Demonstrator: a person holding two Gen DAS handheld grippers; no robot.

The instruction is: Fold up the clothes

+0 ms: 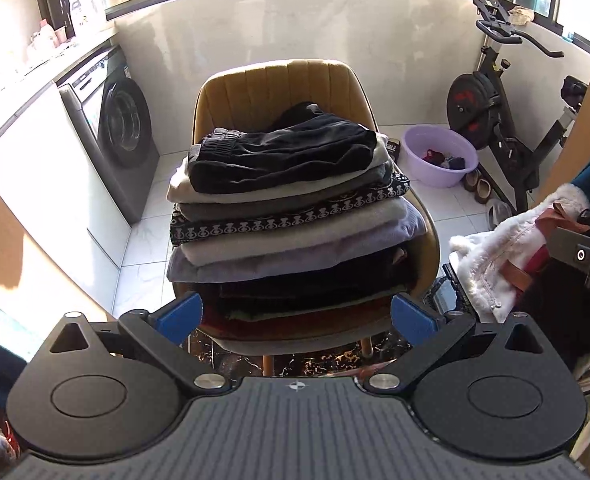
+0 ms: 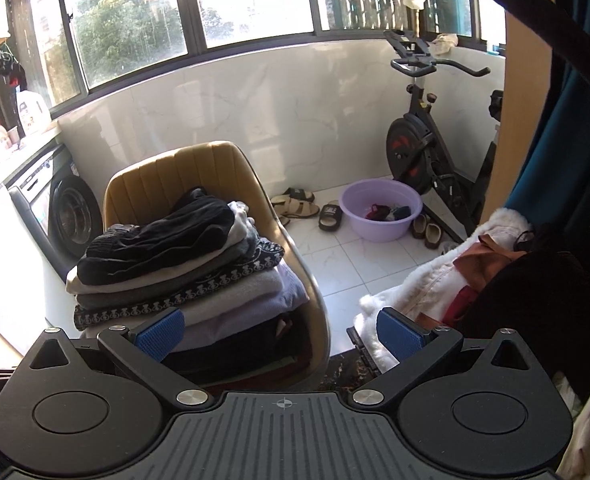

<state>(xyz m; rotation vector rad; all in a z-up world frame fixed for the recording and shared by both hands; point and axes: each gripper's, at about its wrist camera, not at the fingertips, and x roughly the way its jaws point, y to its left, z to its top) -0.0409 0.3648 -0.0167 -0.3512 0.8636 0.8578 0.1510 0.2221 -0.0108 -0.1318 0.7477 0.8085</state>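
A tall stack of folded clothes (image 1: 287, 208) sits on a mustard chair (image 1: 275, 84); a black garment (image 1: 283, 156) lies on top. The stack also shows in the right wrist view (image 2: 175, 264), at left. My left gripper (image 1: 297, 318) is open and empty, its blue pads level with the bottom of the stack, in front of it. My right gripper (image 2: 281, 338) is open and empty, to the right of the stack. A heap of unfolded clothes with a white fleece jacket (image 2: 419, 284) lies at right, also in the left wrist view (image 1: 499, 248).
A washing machine (image 1: 115, 132) stands at left. A purple basin (image 2: 381, 210) with small items, slippers (image 2: 299, 206) and an exercise bike (image 2: 427, 148) stand on the white tile floor by the far wall. A blue curtain (image 2: 555, 160) hangs at right.
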